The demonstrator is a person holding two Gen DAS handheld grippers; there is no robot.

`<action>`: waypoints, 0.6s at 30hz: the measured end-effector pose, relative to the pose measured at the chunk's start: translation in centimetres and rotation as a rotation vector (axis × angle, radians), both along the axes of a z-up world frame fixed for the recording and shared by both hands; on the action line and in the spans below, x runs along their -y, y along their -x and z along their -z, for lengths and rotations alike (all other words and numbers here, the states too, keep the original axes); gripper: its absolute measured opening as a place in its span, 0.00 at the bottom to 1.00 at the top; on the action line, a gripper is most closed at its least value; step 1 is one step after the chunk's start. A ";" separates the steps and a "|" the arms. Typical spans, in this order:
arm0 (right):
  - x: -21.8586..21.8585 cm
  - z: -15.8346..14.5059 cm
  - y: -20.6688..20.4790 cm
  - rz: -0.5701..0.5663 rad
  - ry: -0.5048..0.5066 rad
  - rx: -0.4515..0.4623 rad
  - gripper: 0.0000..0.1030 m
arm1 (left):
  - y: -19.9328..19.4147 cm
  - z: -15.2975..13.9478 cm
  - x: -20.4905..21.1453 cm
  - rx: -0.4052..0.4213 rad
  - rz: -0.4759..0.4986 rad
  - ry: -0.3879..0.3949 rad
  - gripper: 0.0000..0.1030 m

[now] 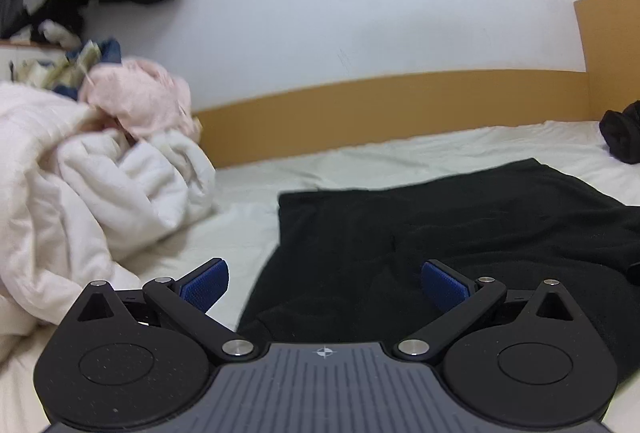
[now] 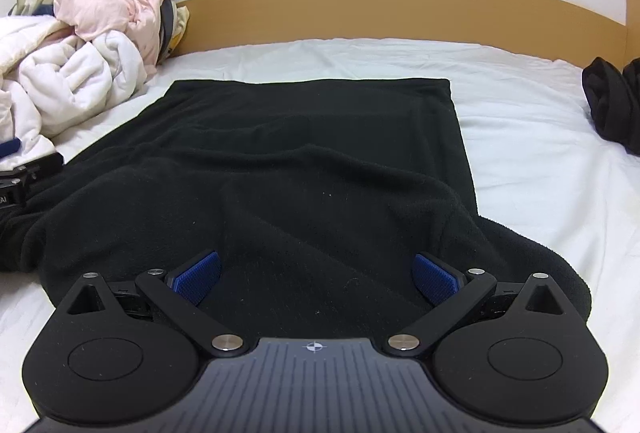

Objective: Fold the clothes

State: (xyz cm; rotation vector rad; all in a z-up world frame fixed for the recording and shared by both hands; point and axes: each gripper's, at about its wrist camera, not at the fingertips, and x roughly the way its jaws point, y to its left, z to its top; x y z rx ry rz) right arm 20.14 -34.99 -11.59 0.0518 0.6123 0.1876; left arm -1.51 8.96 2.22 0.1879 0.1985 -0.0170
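Black fleece garment (image 2: 304, 161), a long rectangle, lay flat on the bed (image 2: 540, 137) pointing at the headboard (image 2: 400, 5), both tongs (image 1: 324, 287) (image 2: 316, 279) wide apart and empty.

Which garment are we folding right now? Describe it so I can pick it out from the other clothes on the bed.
Start at the wooden headboard and come forward over the white sheet. The black fleece garment lies spread flat in the middle, directly ahead of both open grippers. Unlike the pale crumpled heap on its left and the small bunched black item at the right edge, it is laid out wide and flat.
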 end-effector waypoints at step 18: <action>-0.1 0.5 -0.7 -0.002 -0.013 -0.006 1.00 | -1.1 0.1 0.0 -0.103 0.113 0.054 0.99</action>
